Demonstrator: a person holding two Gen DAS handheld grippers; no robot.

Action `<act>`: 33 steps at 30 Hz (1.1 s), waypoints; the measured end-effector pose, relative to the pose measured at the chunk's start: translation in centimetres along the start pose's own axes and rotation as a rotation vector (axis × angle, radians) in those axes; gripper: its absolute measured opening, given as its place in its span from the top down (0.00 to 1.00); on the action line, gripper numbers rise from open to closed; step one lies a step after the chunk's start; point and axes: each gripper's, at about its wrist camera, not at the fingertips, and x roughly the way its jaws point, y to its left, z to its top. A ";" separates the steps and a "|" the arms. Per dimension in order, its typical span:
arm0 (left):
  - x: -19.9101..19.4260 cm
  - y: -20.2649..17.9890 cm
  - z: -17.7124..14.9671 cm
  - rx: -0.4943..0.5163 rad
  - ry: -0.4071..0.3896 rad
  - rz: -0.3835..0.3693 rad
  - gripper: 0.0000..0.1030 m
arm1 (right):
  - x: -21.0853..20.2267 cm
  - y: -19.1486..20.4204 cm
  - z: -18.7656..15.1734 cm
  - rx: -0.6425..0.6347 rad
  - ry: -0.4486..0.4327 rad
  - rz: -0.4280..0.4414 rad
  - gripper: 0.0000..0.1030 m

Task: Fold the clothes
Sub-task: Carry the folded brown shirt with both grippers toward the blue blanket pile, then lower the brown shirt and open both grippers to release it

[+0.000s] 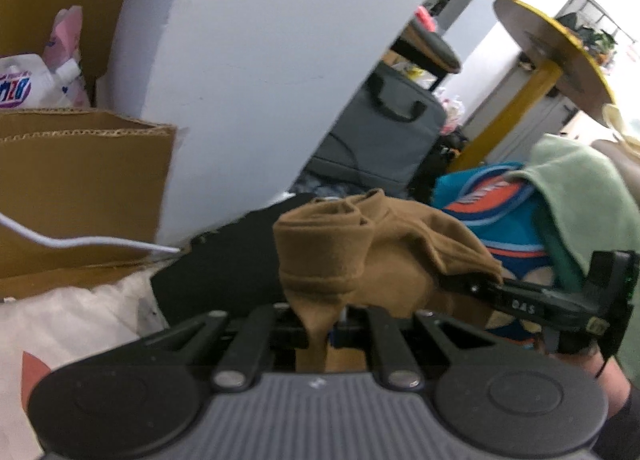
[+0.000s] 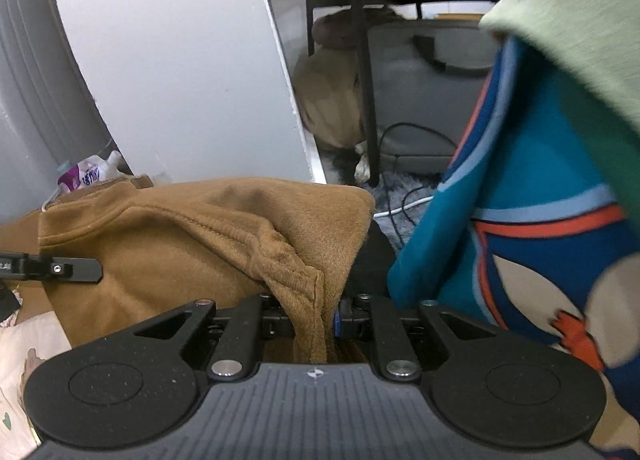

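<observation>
A brown garment (image 1: 360, 248) hangs bunched between my two grippers. My left gripper (image 1: 320, 330) is shut on one edge of it; the cloth drapes down between the fingers. My right gripper (image 2: 314, 320) is shut on a ribbed hem of the same brown garment (image 2: 208, 232). The right gripper also shows in the left wrist view (image 1: 532, 304) at the right, and the left gripper's finger shows in the right wrist view (image 2: 60, 268) at the left.
A blue-and-orange patterned garment (image 2: 532, 195) and a pale green one (image 2: 576, 27) hang at the right. A white pillar (image 1: 256, 71), cardboard box (image 1: 80, 187), grey bag (image 1: 380, 139) and a black-legged table (image 2: 368, 71) stand behind. A white cloth (image 1: 68, 320) lies below left.
</observation>
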 end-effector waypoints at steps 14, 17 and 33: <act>5.5 5.5 0.6 -0.094 -0.013 0.106 0.93 | 8.1 -1.2 1.3 -0.064 0.056 0.036 0.81; 6.5 7.2 -0.4 -0.146 -0.023 0.136 0.92 | 9.3 -1.4 1.1 -0.118 0.051 0.000 0.74; 1.1 8.4 1.9 -0.165 -0.082 0.235 0.60 | 5.9 -0.3 1.9 -0.296 -0.113 -0.097 0.69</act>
